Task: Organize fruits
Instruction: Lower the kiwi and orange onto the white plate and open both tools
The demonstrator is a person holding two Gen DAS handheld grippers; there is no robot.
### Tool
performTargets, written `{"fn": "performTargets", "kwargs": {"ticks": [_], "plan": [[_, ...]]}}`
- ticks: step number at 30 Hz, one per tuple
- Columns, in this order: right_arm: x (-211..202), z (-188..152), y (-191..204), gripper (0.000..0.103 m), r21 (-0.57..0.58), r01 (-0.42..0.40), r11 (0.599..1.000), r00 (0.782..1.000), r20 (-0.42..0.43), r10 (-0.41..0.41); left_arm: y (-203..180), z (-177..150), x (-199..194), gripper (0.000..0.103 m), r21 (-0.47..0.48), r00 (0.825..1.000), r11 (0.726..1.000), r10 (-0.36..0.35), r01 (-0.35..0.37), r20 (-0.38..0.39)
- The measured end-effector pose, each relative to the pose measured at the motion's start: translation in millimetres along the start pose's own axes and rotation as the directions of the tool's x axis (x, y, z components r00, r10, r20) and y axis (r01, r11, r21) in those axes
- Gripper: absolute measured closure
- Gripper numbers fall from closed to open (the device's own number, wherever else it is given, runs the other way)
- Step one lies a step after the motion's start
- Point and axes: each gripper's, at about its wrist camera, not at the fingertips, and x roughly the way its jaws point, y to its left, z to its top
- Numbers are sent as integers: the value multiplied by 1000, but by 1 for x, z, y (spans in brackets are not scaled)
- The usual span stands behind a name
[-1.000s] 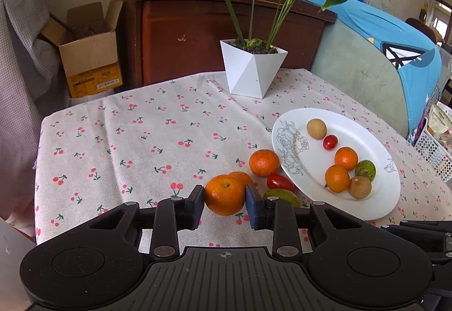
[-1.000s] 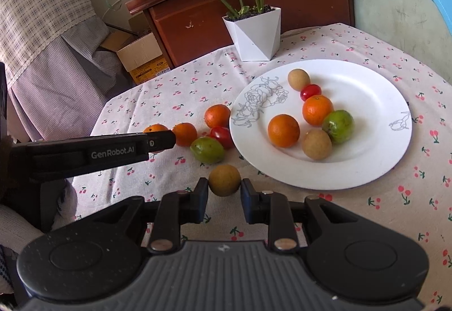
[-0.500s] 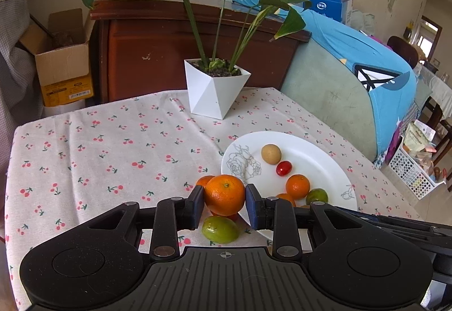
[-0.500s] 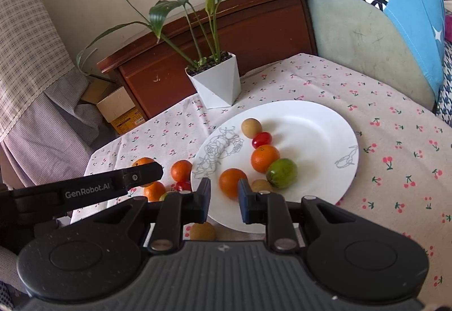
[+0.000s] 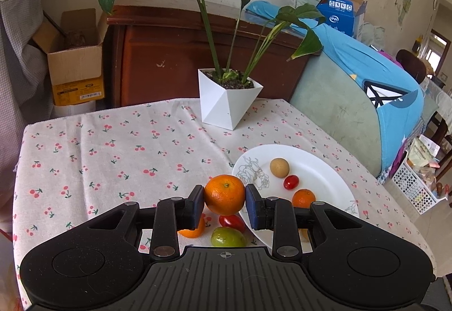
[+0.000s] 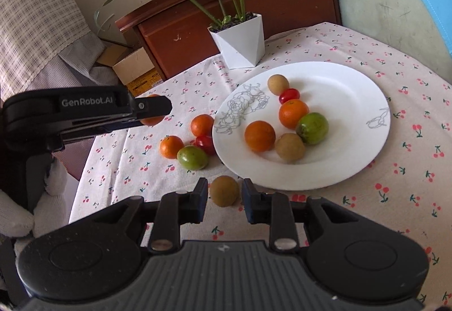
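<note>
While the left gripper point(image 5: 225, 199) has lifted its clamped orange point(image 5: 225, 194) off the desk point(image 5: 113, 147) toward the plate point(image 5: 319, 169), the right gripper point(image 6: 223, 196), part-open, brackets a brown fruit point(image 6: 224, 190) near the plate's edge, ungrasped.

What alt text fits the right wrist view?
Open right tongs straddle a brown fruit on the cherry-print cloth, beside a white plate holding six fruits. Left tongs hold an orange above the table.

Both grippers: matte black plastic, ribbed centre plate, round side discs, silver screws on finger links. Left gripper point(image 6: 158, 107) side printed "GenRobot.AI". White glove point(image 6: 17, 215) on hand
</note>
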Motion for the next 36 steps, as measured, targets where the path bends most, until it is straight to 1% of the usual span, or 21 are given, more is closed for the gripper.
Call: {"fn": "performTargets", "kwargs": {"ticks": [2, 5, 7, 9, 10, 14, 19, 22, 24, 28, 31, 33, 36], "plan": [[4, -2, 3, 66, -16, 16, 1000, 1000, -6, -16, -1, 0, 0, 74, 0, 1000, 1000, 4, -4, 1], [11, -3, 5, 66, -28, 37, 999, 999, -13, -37, -2, 0, 0, 74, -1, 1000, 1000, 2, -2, -1], [15, -4, 4, 71, -29, 46, 998, 999, -18, -47, -4, -1, 1, 74, 10, 1000, 1000, 7, -7, -6], [16, -5, 5, 78, -42, 44, 998, 999, -10, -45, -6, -2, 3, 74, 18, 1000, 1000, 17, -16, -18], [16, -5, 6, 78, -48, 48, 998, 999, -9, -49, -7, -3, 4, 74, 21, 999, 1000, 22, -21, -25], [10, -3, 7, 78, -41, 23, 999, 1000, -4, -23, -12, -4, 8, 74, 42, 998, 998, 52, -50, -43], [-8, 7, 5, 78, -29, 10, 1000, 999, 46, -9, -15, -3, 10, 74, 43, 997, 997, 67, -65, -48], [-22, 16, -4, 78, -3, 24, 1000, 996, 85, -24, -22, 0, 10, 74, 69, 996, 995, 78, -75, -52], [-28, 25, -11, 78, 15, 47, 999, 995, 93, -48, -29, 2, 11, 74, 104, 995, 991, 88, -82, -55], [-34, 44, -28, 78, 45, 72, 996, 992, 99, -77, -44, 5, 17, 74, 174, 995, 983, 77, -64, -70], [-31, 56, -43, 78, 60, 84, 995, 992, 88, -89, -51, 6, 23, 74, 206, 994, 977, 74, -56, -84], [-27, 61, -58, 78, 104, 99, 990, 992, 74, -107, -54, 6, 31, 74, 225, 991, 973, 81, -56, -104], [-20, 63, -73, 78, 164, 120, 979, 989, 62, -132, -55, 6, 44, 74, 242, 987, 967, 107, -76, -121]]}}
